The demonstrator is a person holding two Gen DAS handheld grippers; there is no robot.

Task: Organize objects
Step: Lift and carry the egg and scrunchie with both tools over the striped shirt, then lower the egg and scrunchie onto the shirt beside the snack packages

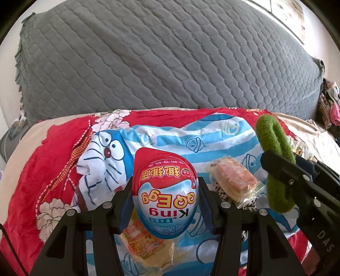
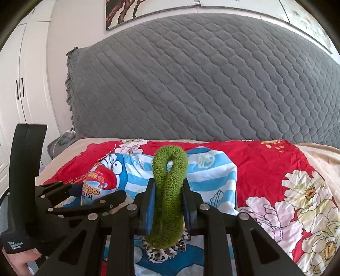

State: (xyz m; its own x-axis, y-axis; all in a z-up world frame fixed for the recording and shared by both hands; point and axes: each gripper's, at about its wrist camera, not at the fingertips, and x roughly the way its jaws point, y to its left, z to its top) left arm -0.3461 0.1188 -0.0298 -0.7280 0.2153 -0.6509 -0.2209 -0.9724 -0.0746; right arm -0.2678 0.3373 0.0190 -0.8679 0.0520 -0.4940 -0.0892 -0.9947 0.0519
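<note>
Left wrist view cuts off the lower part of a flat orange-and-yellow printed snack packet (image 1: 146, 244) behind the left tool (image 1: 165, 201), and the print on it is too blurred to read. A leopard-print fabric piece (image 2: 163, 253) is mostly hidden under the right tool (image 2: 167, 203).

A grey quilted headboard cover (image 1: 170, 59) fills the background above a bed with a beige sheet (image 2: 318, 152). Across the bed lies a red floral quilt (image 2: 265, 165), and on it a blue-and-white striped cartoon-cat cloth (image 1: 170, 135). White wardrobe doors (image 2: 19, 91) stand at the left, and framed pictures (image 2: 138, 10) hang above the headboard.

The left tool is clamped on a red, white and blue plastic egg-shaped toy pack (image 1: 165, 189), held above the striped cloth. The right tool is squeezed on a fuzzy green fabric loop (image 2: 167, 191). A clear-wrapped orange-brown cake slice (image 1: 233, 180) lies on the cloth, between the two tools in the left wrist view.
</note>
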